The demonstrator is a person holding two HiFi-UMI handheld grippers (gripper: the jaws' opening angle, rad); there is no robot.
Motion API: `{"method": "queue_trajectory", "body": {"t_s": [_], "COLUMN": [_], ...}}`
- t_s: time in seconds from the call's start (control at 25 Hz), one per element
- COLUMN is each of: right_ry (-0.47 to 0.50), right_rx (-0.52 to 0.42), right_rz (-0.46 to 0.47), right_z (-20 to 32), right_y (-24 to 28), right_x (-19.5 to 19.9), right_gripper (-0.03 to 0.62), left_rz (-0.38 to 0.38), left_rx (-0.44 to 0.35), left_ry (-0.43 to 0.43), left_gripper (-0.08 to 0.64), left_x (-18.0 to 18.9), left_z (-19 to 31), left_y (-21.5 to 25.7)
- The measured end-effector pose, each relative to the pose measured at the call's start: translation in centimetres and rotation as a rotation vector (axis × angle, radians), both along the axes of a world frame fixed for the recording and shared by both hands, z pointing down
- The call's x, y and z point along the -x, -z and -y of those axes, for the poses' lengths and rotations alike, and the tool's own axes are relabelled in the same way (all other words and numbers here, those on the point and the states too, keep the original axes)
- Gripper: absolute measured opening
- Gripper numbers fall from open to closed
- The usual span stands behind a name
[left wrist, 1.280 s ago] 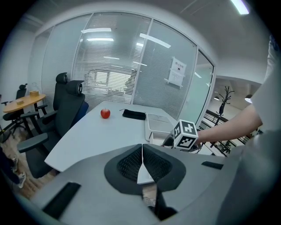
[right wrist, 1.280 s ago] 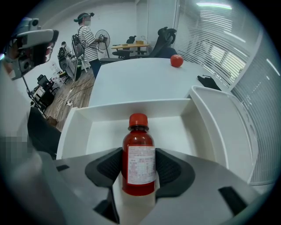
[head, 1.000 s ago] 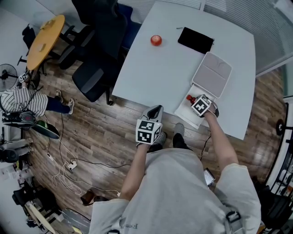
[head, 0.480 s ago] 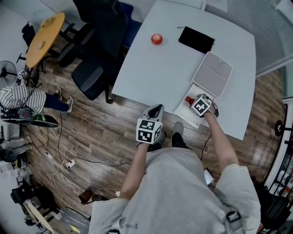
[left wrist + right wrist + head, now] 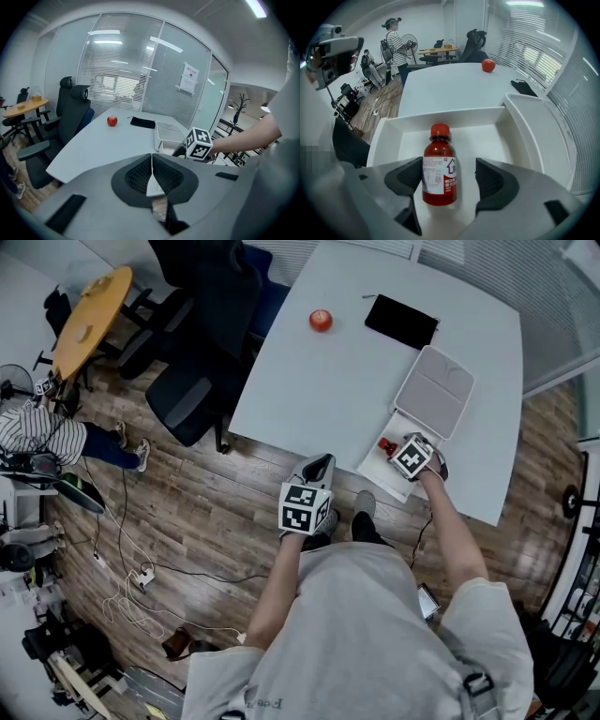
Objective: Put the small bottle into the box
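The small bottle [image 5: 439,168], dark red with a red cap and a white label, lies on the floor of the open white box [image 5: 440,123]. My right gripper [image 5: 449,172] points steeply down over it. Its jaws have just been opening and now stand wide, one on each side of the bottle, with the right pad clearly apart from it. In the head view the bottle [image 5: 386,444] shows beside the right gripper [image 5: 411,457] in the box [image 5: 375,468] at the table's near edge. My left gripper [image 5: 316,470] is shut on nothing, off the table's edge above the floor, also seen as the left gripper [image 5: 151,161].
The box's lid [image 5: 434,390] lies open behind it on the white table [image 5: 337,381]. A red apple [image 5: 320,322] and a black pouch [image 5: 401,322] lie further back. Black office chairs [image 5: 192,399] stand at the table's left. A person in a striped shirt [image 5: 396,40] stands far off.
Both grippers stay in place. The striped-shirted person at the far left of the head view has shifted slightly towards the edge.
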State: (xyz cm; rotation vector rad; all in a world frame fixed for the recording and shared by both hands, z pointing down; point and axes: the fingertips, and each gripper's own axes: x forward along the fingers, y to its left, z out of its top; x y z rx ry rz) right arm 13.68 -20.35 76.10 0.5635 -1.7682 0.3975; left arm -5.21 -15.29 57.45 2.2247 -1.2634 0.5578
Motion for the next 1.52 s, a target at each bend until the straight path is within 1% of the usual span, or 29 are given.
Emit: {"method": "queue_trajectory", "body": {"t_s": [0.08,0.16,0.32,0.48,0.6,0.8,0.92,1.04,1.28,1.52], "right_ry": [0.008,0.000,-0.017,-0.019,-0.066,-0.092,-0.149,-0.213,-0.369,-0.497], "right_rx": [0.005,-0.002,-0.023,-0.038,-0.062,-0.083,-0.089,-0.120,-0.195,-0.273], "right_rz": [0.022,0.011,0.027,0.075,0.044,0.144,0.181,0.223,0.382,0.454], "right_z": [-0.1,0.0,0.0,-0.2,-0.2,-0.7,-1.5,-1.9,-3.1,-5.0], "right_y": [0.3,0.6,1.6,3.0,3.7,5.2,6.1,7.0,9.9,12.3], "right_x": [0.5,0.2,0.0,1.0,-0.1,1.2,1.2,1.0,0.8,0.1], "right_gripper": [0.345,0.345,0.345,0.345,0.344,0.344,0.344,0.344,0.344,0.344], "left_rz": [0.000,-0.001,-0.010,-0.017,-0.022,-0.033,-0.037,-0.043,-0.054,-0.065], "left_rx": [0.001,0.000,-0.004,-0.007,-0.008,-0.010,-0.008,-0.005,-0.010,-0.013], "left_ry": [-0.004,-0.011,-0.026,-0.041,-0.059,-0.094,-0.120,-0.146,-0.194,-0.236], "left_gripper": [0.029,0.029,0.029,0.029,0.029,0.029,0.029,0.029,0.029,0.029], "left_x": [0.0,-0.2,-0.7,-0.8,-1.2,-2.1,-2.7,-3.3,-4.5,-5.3], "left_z": [0.1,0.2,0.2,0.1,0.2,0.2,0.2,0.1,-0.1,-0.5], "left_y": [-0.1,-0.1,0.0,0.2,0.3,0.3,0.2,0.1,0.2,0.2]}}
